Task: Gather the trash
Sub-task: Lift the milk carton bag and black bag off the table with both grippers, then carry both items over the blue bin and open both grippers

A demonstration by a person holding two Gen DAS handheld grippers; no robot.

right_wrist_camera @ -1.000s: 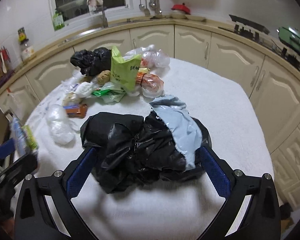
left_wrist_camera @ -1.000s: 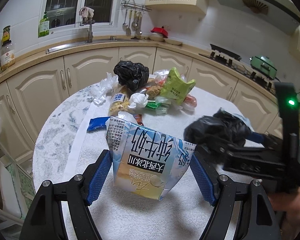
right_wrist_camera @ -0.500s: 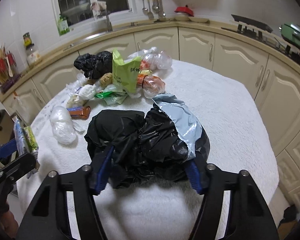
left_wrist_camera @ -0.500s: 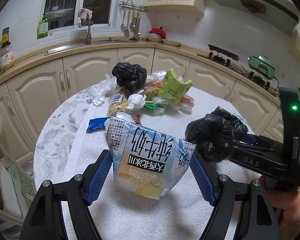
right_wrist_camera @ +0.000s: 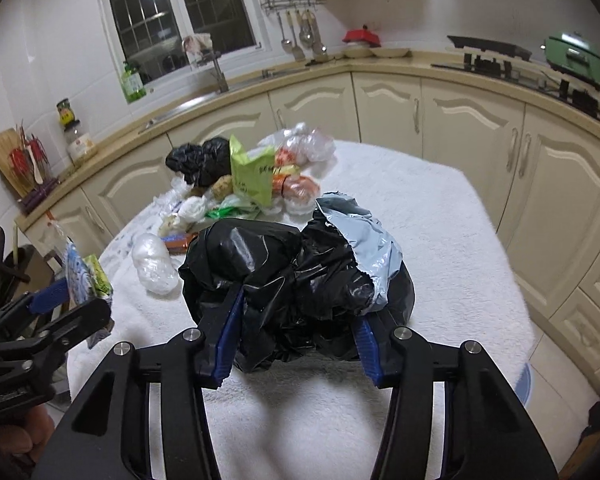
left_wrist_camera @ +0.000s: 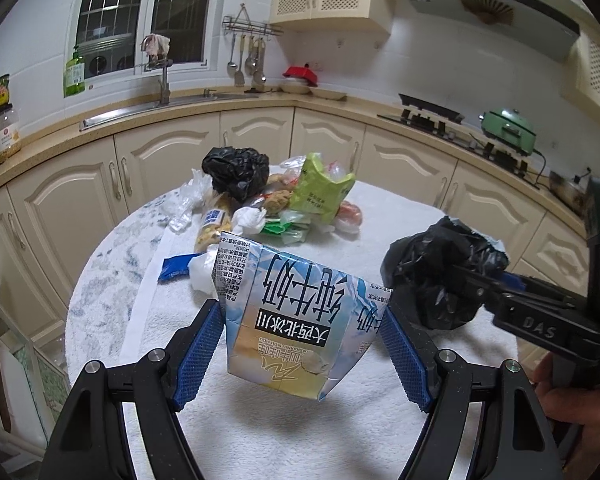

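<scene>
Right wrist view: your right gripper (right_wrist_camera: 296, 344) is closing on the black bag (right_wrist_camera: 292, 276), already squeezed | left gripper (left_wrist_camera: 302, 344) holds the milk carton (left_wrist_camera: 296, 320) | trash pile (right_wrist_camera: 252, 176) sits beyond the bag, so either hand reaches it.

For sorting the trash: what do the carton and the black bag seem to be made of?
The milk carton looks like coated paperboard: glossy print, sharp creased folds. The black bag looks like thin plastic film: shiny, finely crumpled, with a grey inner face showing. Neither can be confirmed by sight alone.
</scene>
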